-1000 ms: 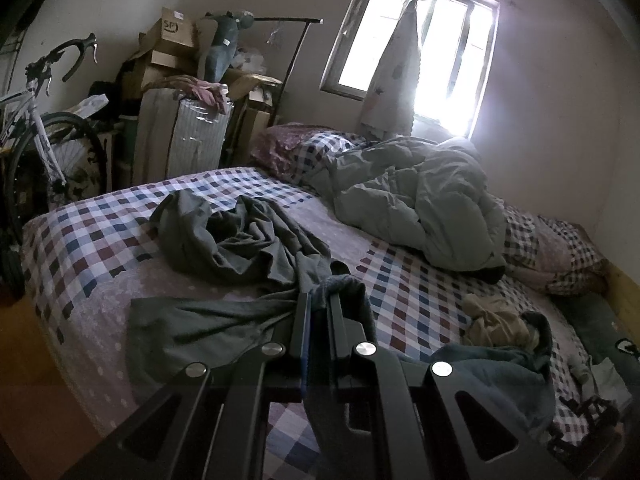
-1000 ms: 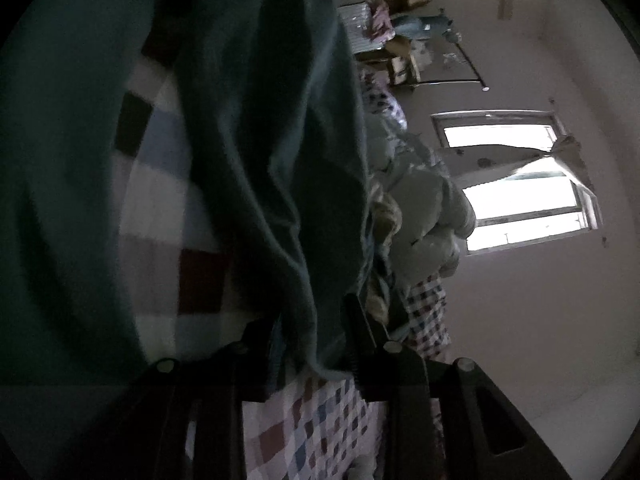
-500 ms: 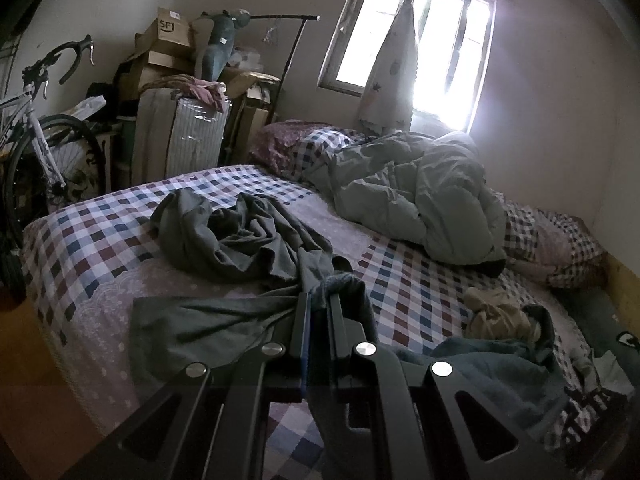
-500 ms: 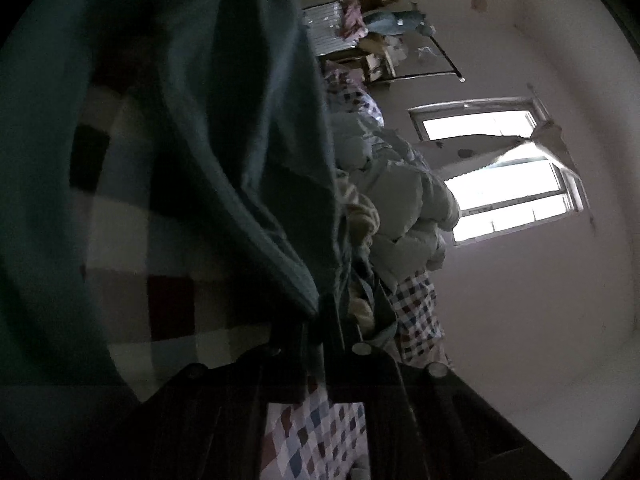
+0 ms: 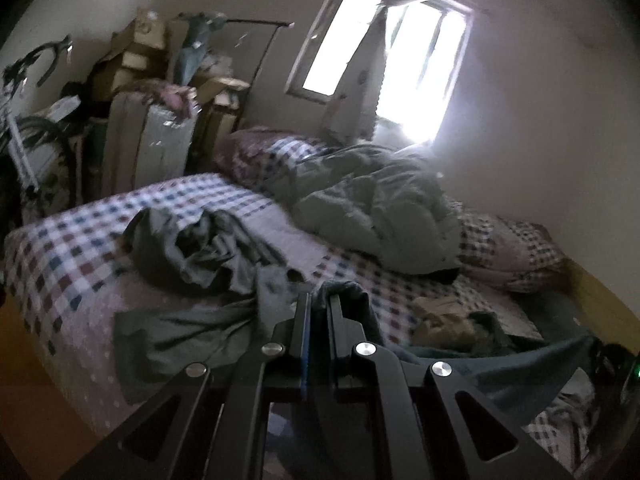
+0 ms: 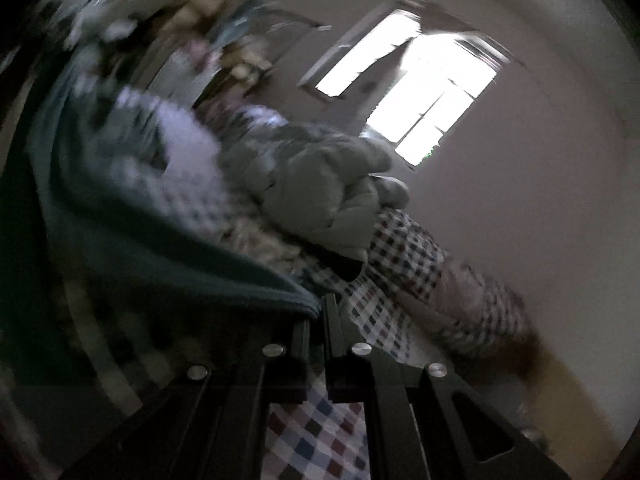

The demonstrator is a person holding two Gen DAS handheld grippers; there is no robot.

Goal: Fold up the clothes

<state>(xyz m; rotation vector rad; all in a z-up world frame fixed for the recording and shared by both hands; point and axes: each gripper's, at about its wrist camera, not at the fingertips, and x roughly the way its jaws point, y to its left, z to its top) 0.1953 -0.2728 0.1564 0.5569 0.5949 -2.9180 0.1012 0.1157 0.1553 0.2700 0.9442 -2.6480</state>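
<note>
Fabric of the teal garment [image 6: 168,264] looks soft, light and floppy, best pinched at edge or corner. Left hand-held gripper [image 5: 319,300] is clamped on one end, right hand-held gripper [image 6: 319,312] on another, garment slung between them above the bed [image 5: 80,240]. Count: two grippers, one held garment, one grey garment [image 5: 200,248] crumpled on bed.

- Your left gripper [image 5: 319,304]: jaws pinched together on a fold of dark green garment [image 5: 344,292], pointing slightly downward.
- Your right gripper [image 6: 320,312]: jaws clamped on the garment's edge, view tilted and blurred.
</note>
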